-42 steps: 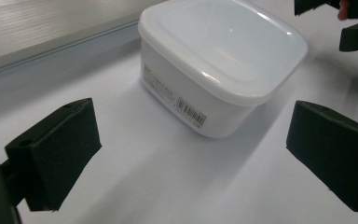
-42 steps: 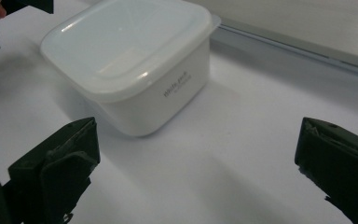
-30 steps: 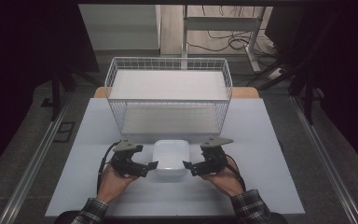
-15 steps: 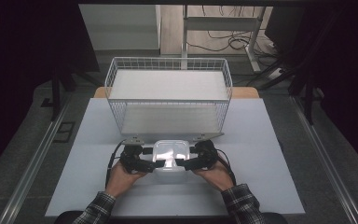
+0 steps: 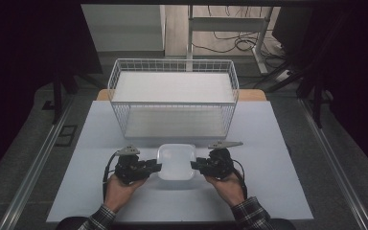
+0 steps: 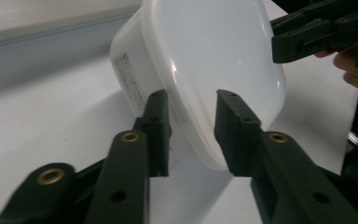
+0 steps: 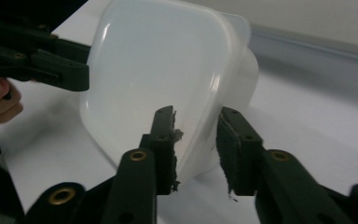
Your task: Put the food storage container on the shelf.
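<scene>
The white plastic container (image 5: 176, 161) sits near the front edge of the bench (image 5: 278, 191), just before the wire basket (image 5: 173, 98). The left gripper (image 5: 154, 167) and right gripper (image 5: 195, 165) each straddle a side rim, jaws parted and not yet pinching. To my eye, both should close together and evenly; the thin, slick rim looks likely to flex or slip if one side bites first.

White plastic tub (image 5: 176, 161) upside down on table, before wire basket (image 5: 172, 98).
</scene>
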`<state>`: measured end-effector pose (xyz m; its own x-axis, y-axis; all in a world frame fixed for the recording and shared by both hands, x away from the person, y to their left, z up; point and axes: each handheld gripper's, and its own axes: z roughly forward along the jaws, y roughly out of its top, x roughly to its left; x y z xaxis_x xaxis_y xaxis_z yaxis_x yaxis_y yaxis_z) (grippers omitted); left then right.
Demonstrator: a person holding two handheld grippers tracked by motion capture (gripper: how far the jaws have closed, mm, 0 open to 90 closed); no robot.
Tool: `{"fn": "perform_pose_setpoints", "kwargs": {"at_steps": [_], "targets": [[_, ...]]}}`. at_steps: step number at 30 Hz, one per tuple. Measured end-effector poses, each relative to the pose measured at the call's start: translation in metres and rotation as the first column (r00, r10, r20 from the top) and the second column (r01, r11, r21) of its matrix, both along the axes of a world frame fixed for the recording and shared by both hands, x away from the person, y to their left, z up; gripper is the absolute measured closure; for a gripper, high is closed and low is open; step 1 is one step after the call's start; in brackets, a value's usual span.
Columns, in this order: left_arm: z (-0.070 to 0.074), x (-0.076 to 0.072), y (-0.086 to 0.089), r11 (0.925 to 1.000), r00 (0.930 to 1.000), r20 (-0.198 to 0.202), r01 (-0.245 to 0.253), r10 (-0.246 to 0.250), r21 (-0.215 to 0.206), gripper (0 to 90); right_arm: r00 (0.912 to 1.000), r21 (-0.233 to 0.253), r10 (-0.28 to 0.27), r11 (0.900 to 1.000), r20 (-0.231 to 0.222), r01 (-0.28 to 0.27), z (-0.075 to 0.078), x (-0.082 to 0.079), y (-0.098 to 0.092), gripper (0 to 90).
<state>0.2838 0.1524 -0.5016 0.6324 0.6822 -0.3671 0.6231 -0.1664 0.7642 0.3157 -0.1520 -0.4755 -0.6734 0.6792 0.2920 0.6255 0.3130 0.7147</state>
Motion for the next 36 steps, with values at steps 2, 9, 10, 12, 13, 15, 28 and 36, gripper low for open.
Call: {"fn": "perform_pose_setpoints", "kwargs": {"at_steps": [2,9,10,12,13,15,28,36], "targets": [[-0.001,-0.001,-0.002,0.9995,0.9997,0.016,-0.016,0.016,0.029,78.9,0.9992,-0.003,-0.026,1.000,0.032,0.026,0.001,-0.001,-0.002,76.8],[-0.002,0.001,-0.003,0.9990,0.9989,0.030,-0.036,0.035,0.028,79.0,0.9940,-0.018,-0.037,0.999,0.103,0.039,0.002,-0.004,0.000,77.3],[-0.001,0.002,-0.003,0.9989,0.9987,0.035,-0.039,0.038,0.027,79.1,0.9936,-0.016,-0.038,0.999,0.107,0.040,0.003,-0.004,0.001,77.4],[0.001,0.003,-0.003,0.9988,0.9981,0.043,-0.045,0.044,0.022,79.1,0.9924,-0.010,-0.042,0.999,0.116,0.044,0.003,-0.004,0.000,77.4],[0.002,0.003,-0.003,0.9988,0.9979,0.048,-0.045,0.044,0.020,79.1,0.9920,-0.005,-0.044,0.999,0.119,0.045,0.004,-0.003,0.000,77.4],[0.005,0.006,-0.003,0.9986,0.9974,0.053,-0.049,0.048,0.019,79.1,0.9911,0.006,-0.050,0.999,0.124,0.049,0.005,-0.002,-0.001,77.4],[0.019,0.032,0.004,0.9955,0.9921,0.084,-0.094,0.093,0.011,79.1,0.9844,0.023,-0.060,0.998,0.165,0.057,0.016,0.026,0.009,77.2],[0.018,0.059,0.004,0.9932,0.9906,0.076,-0.115,0.114,0.013,79.0,0.9810,0.010,-0.079,0.997,0.177,0.078,0.015,0.053,0.014,76.9]]}}
